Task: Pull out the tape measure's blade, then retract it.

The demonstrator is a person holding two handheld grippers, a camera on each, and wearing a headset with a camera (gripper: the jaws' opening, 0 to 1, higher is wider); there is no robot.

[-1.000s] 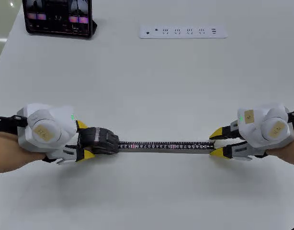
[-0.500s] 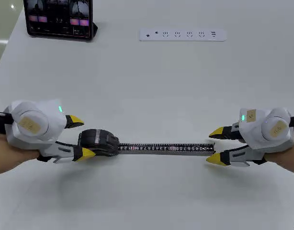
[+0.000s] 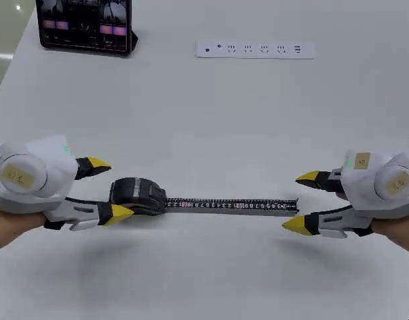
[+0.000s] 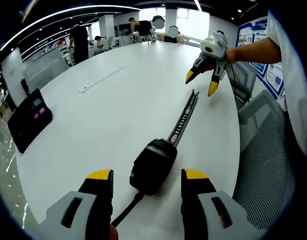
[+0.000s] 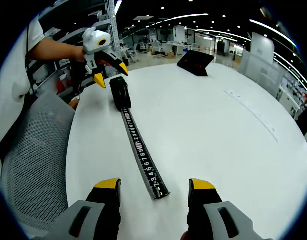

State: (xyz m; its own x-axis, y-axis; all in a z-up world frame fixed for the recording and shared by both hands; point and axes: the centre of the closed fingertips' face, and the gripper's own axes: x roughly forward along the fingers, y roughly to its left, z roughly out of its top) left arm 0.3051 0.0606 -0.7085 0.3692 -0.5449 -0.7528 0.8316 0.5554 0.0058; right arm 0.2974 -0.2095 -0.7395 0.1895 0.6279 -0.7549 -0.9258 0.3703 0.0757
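White table [image 3: 211, 120]: tape measure [image 3: 138, 195], blade out, between left gripper [image 3: 112, 188] and right gripper [image 3: 298, 201], jaws spread.

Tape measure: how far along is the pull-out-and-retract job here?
Done: the blade lies pulled out of the case along the table. In hand: nothing; the left hand-held gripper by the case and the right hand-held gripper by the blade's tip are both open. Left: retracting the blade.
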